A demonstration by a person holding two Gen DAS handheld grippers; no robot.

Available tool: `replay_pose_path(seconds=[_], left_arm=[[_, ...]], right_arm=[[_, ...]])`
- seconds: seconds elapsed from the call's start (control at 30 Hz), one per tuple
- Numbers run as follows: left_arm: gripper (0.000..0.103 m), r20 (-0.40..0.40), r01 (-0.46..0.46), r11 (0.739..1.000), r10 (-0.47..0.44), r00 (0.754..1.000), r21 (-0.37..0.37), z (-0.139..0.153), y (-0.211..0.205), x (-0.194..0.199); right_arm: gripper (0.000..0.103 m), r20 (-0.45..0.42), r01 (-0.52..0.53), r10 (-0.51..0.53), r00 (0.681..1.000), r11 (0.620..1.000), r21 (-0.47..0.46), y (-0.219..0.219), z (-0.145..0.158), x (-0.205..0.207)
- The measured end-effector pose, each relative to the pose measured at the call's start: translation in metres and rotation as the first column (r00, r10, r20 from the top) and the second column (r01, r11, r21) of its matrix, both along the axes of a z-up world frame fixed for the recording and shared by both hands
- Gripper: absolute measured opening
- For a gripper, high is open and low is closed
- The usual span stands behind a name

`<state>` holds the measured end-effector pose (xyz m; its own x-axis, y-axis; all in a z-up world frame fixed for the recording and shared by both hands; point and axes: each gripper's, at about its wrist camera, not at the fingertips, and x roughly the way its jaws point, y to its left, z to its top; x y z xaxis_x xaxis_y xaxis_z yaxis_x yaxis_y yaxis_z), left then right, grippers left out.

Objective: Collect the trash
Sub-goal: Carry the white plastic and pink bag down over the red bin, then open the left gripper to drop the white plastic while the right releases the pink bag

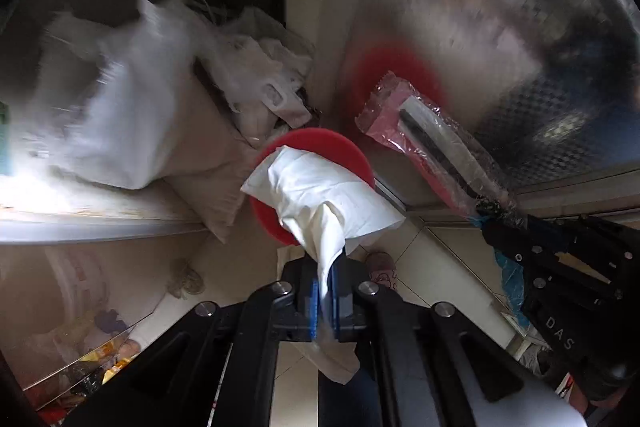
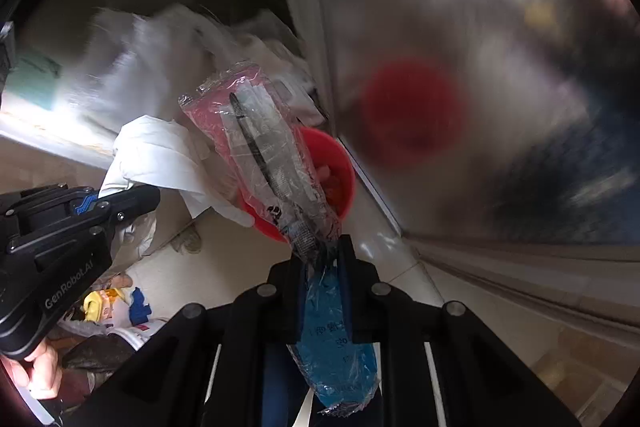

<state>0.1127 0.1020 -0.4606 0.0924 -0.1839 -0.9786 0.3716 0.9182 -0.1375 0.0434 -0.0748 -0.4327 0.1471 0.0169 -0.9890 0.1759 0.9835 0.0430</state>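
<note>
A home kitchen or utility corner: pale floor tiles (image 1: 416,251), a patterned steel panel (image 1: 500,27), piled plastic bags (image 1: 132,99), and a red bin (image 2: 336,179).

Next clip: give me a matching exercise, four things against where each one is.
Things:
1. white tissue
2. plastic wrapper
3. red bin
4. red reflection

Places:
A. on the metal wall
B. in the right gripper
C. on the floor beside the wall
D. in the left gripper

Pairs: 1-D, 2-B, 3-C, 4-A
</note>
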Motion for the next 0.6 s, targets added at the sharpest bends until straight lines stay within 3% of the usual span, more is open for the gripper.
replay_pose_path(seconds=[0.23,0.47,0.5,0.6], left_arm=[[0.004,-0.022,0.082,0.996,-0.082,0.996,0.017,-0.050,-0.022,0.014],[0.005,-0.012,0.108,0.993,-0.108,0.994,0.046,-0.066,-0.034,0.032],[0.010,-0.012,0.104,0.994,-0.104,0.995,0.042,-0.068,-0.033,0.034],[0.041,-0.008,0.112,0.992,-0.112,0.994,0.053,-0.069,-0.034,0.037]], right_arm=[[0.013,-0.009,0.060,-0.060,0.998,0.998,-0.012,-0.012,-0.054,0.004],[0.013,-0.017,0.084,-0.084,0.996,0.996,-0.006,-0.031,-0.063,0.004],[0.013,-0.017,0.082,-0.083,0.996,0.997,-0.008,-0.031,-0.065,0.004],[0.013,-0.019,0.079,-0.079,0.997,0.997,-0.004,-0.031,-0.063,-0.001]])
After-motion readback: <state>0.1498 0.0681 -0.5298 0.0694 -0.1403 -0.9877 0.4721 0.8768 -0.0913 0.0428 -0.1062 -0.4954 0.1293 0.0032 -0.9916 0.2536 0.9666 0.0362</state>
